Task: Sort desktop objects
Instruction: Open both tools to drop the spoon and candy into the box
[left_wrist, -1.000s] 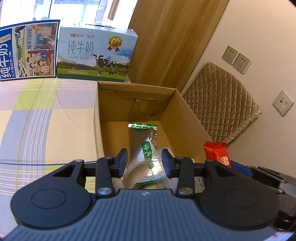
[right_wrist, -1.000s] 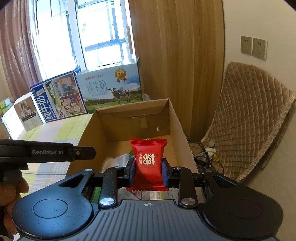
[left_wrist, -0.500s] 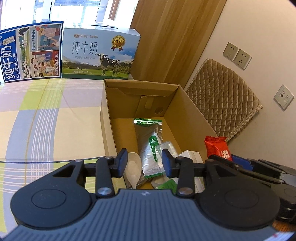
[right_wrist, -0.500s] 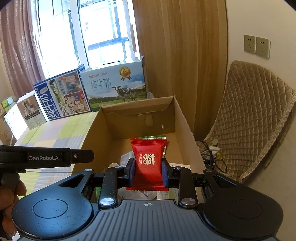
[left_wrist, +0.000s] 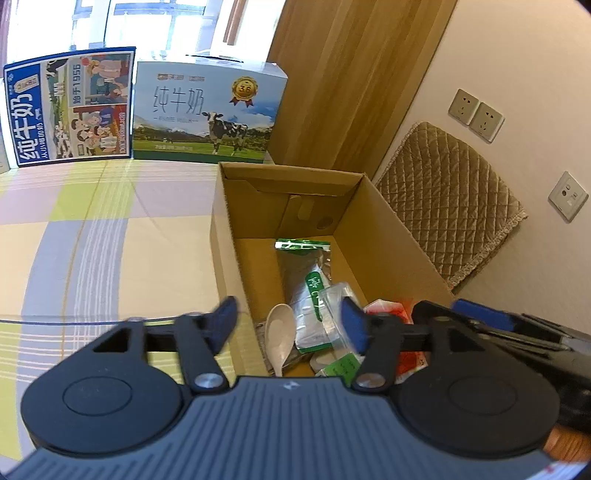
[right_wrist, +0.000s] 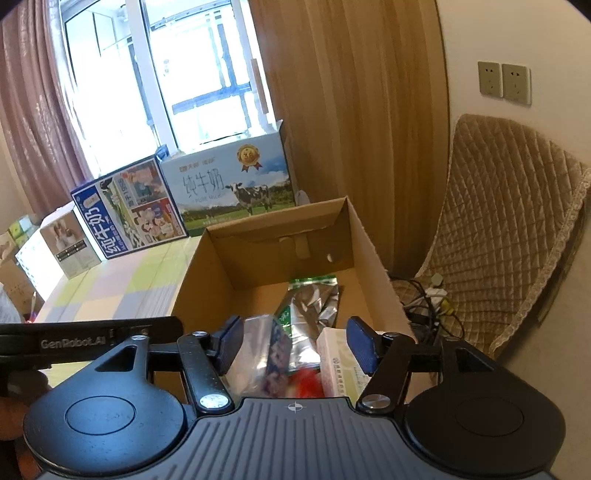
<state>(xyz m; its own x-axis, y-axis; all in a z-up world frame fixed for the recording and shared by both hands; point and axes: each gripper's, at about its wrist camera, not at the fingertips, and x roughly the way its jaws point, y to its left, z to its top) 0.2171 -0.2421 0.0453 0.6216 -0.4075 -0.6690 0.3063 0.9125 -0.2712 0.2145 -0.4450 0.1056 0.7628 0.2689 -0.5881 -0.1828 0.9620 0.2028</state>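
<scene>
Since a second ago I've let go on both sides: the red packet (right_wrist: 306, 382) has dropped out of my right gripper (right_wrist: 293, 345) into the cardboard box (right_wrist: 373, 254), and both sets of jaws are opening with nothing pressed between them. My left gripper (left_wrist: 290, 325) hangs over the box's left wall, so pulling back carelessly could snag the rim and tip it (it looks light). The packet is a glossy red blur, half buried among the silver pouch (right_wrist: 314, 306) and white carton (right_wrist: 336, 365).

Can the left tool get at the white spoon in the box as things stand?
Probably yes. The left tool hangs over the open box, jaws opening and empty, and the spoon lies uncovered just below, beside the green-labelled packets.
</scene>
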